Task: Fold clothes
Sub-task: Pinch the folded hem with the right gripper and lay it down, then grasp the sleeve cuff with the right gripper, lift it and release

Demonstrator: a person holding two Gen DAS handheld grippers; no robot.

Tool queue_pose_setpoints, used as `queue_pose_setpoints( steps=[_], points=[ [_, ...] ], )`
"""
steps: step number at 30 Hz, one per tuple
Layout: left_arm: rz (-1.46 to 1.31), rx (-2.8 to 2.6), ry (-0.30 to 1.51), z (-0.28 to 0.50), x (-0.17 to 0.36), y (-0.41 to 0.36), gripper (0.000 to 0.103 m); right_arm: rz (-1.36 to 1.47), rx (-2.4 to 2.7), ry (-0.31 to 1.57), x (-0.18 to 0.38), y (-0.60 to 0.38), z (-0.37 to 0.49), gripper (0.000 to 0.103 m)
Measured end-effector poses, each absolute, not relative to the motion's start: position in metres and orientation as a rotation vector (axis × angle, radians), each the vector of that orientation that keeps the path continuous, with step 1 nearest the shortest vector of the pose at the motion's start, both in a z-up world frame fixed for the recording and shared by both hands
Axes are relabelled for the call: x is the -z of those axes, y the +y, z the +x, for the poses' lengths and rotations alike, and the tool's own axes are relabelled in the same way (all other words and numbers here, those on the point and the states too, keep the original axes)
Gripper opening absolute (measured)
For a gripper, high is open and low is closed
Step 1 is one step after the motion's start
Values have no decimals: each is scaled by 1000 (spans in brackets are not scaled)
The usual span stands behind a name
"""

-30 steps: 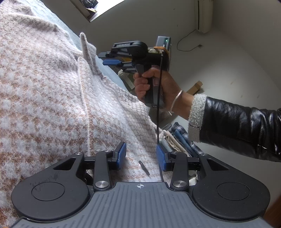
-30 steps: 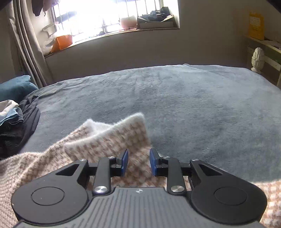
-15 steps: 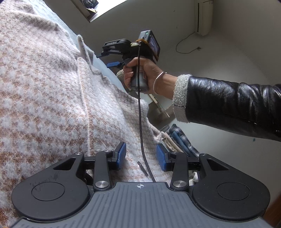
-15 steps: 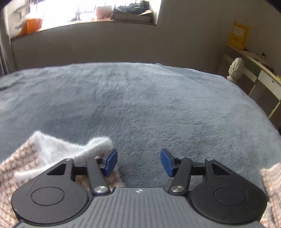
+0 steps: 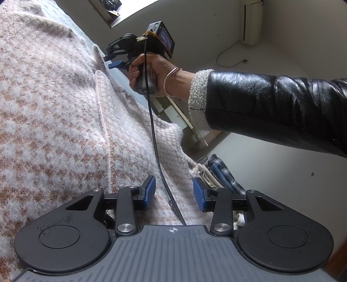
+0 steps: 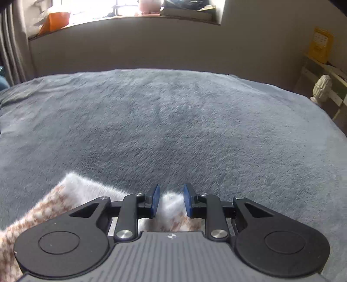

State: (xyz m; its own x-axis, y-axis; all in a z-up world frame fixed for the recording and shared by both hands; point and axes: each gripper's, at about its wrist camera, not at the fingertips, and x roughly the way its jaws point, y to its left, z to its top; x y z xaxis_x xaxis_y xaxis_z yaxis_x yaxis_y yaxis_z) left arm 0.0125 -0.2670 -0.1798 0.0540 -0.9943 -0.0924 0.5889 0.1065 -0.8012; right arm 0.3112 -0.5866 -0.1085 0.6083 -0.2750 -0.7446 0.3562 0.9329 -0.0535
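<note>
The right hand-held gripper (image 6: 170, 200), wide apart half a second ago, is now narrowing around the white edge of the houndstooth knit garment (image 6: 71, 191) lying on the grey bed (image 6: 173, 130), likely readying a fold. The left hand-held gripper (image 5: 173, 193) is staying apart, empty, over the garment.

Daylight floods in from the window (image 6: 121, 8), blown out to white glare in the right wrist view. Both fisheye views bend hard at the edges. The bed (image 6: 173, 130) looks softly blurred; shadows are faint.
</note>
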Motion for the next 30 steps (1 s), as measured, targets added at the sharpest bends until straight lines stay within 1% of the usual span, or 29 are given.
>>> queue_pose_setpoints(
  steps=[3, 7, 18, 21, 25, 27, 28, 30],
  points=[
    [-678, 1354, 767, 13, 182, -266, 39, 166, 374, 801, 90, -608, 302, 26],
    [-683, 1356, 766, 14, 184, -267, 39, 213, 299, 872, 68, -630, 262, 27],
    [-683, 1354, 768, 13, 183, -266, 39, 349, 640, 883, 40, -725, 97, 27],
    [-679, 1352, 769, 13, 182, -267, 39, 349, 800, 872, 41, -754, 51, 35],
    [-670, 1348, 771, 13, 182, -271, 39, 196, 894, 919, 58, -773, 18, 37],
    [-661, 1343, 772, 12, 181, -273, 39, 94, 873, 920, 67, -772, 18, 44],
    [-657, 1341, 772, 12, 180, -274, 39, 70, 848, 902, 69, -771, 24, 51],
    [-648, 1335, 773, 11, 180, -274, 38, 18, 809, 874, 74, -770, 38, 58]
  ],
)
